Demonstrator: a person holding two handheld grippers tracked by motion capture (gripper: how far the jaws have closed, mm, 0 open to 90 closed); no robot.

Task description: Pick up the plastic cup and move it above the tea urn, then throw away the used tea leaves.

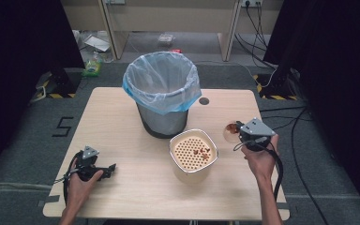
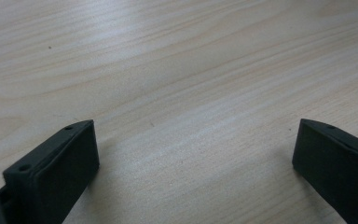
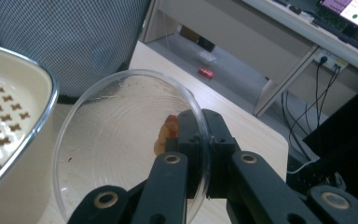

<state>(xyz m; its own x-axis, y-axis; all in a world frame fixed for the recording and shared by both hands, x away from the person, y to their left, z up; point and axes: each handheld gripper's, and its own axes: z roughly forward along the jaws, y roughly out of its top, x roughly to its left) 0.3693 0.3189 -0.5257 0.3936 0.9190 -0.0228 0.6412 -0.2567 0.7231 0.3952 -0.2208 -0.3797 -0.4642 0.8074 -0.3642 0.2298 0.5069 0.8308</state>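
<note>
My right gripper (image 3: 199, 135) is shut on the rim of a clear glass bowl (image 3: 121, 140), held tilted on its side above the table; some orange-brown food clings inside it near the jaws. In the high view the glass bowl (image 1: 231, 131) hangs right of a cream container (image 1: 193, 153) with a perforated insert carrying a few brown bits. My right gripper (image 1: 242, 134) is at the table's right side. My left gripper (image 1: 107, 169) rests low at the front left, open, with bare wood between its jaws; the left gripper (image 2: 196, 158) holds nothing.
A grey mesh bin (image 1: 163, 93) lined with a pale blue bag stands at the back middle of the wooden table (image 1: 122, 122). A dark round hole (image 1: 204, 101) sits right of it. Cables and desk legs lie on the floor beyond.
</note>
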